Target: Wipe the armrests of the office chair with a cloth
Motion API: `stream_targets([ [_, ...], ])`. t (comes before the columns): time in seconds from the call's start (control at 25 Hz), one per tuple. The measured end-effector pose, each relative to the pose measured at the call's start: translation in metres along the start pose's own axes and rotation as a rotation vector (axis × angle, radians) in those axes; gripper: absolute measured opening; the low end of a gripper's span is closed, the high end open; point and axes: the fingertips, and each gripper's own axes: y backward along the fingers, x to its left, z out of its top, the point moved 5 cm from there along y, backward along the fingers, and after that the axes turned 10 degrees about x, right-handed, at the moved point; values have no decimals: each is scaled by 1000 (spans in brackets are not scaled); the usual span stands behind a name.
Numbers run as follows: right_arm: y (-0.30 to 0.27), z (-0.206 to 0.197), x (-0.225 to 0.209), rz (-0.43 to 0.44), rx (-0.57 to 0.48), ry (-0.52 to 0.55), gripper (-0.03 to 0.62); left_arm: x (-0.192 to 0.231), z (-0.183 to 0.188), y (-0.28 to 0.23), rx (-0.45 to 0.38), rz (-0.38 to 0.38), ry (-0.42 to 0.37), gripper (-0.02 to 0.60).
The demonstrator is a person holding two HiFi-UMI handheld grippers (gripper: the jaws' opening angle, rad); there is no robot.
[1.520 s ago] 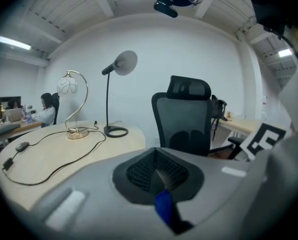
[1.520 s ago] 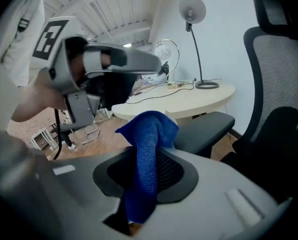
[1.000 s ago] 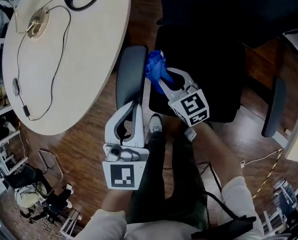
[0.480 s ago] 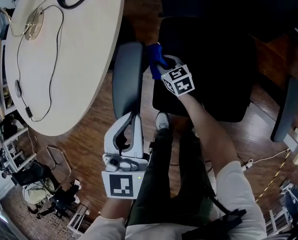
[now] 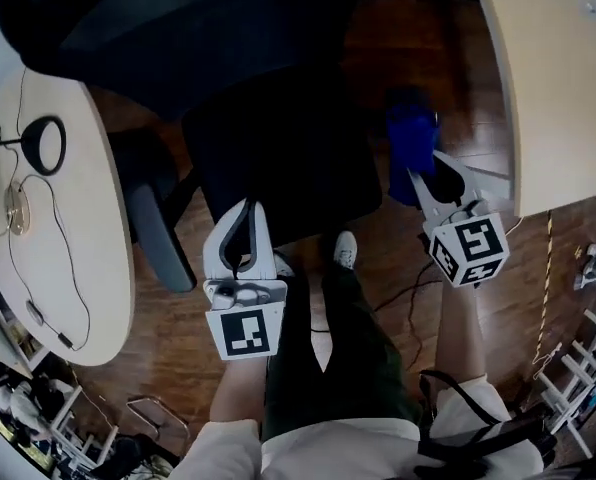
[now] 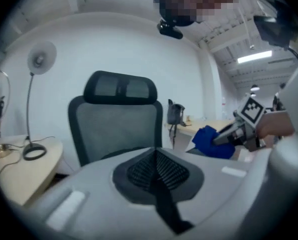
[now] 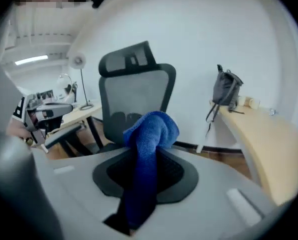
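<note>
You've swung the crumpled blue microfibre cloth (image 5: 410,140) from the grey padded left armrest (image 5: 158,230) across the black mesh office chair (image 5: 278,158) to its right side, right gripper (image 5: 421,171) fingers pinching it, left gripper (image 5: 246,208) fingers pressed together and empty, so the second armrest looks next.

Place: office
Seating: mesh office chair (image 6: 116,121) ahead of both jaws
Desks: round table (image 6: 21,171) left of left jaws; desk (image 7: 259,129) with bag (image 7: 225,91) right of right jaws
</note>
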Motion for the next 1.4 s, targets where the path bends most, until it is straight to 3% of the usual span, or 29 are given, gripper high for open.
stream_targets([
  [0.16,-43,-4,-80,11,146,-19,95,-67,31,-35,-15,-160,89,2],
  [0.28,-91,1,-105,56,294,32,95,-86,29,-37,-14,-205,66,2],
  [0.44,-84,0,-101,69,303,43,94,-84,9,-38,35,-170,74,2],
  [0.72,25,-111,-30,1,281,-26,94,-81,1,-38,37,-185,75,2],
  [0.84,41,-107,-13,-31,165,-15,95,-83,-4,-40,38,-208,71,2],
  [0.96,48,-59,24,77,-159,-31,94,-76,-5,-37,33,-211,77,2],
  [1.04,32,-53,47,77,-306,-109,94,-64,-11,-34,46,-202,78,2],
  [1.2,-45,-114,43,-212,-381,-231,94,-38,-46,-36,71,-179,76,2],
  [1.4,-116,-134,-1,-437,-416,-243,93,-16,-95,-50,75,-144,91,2],
])
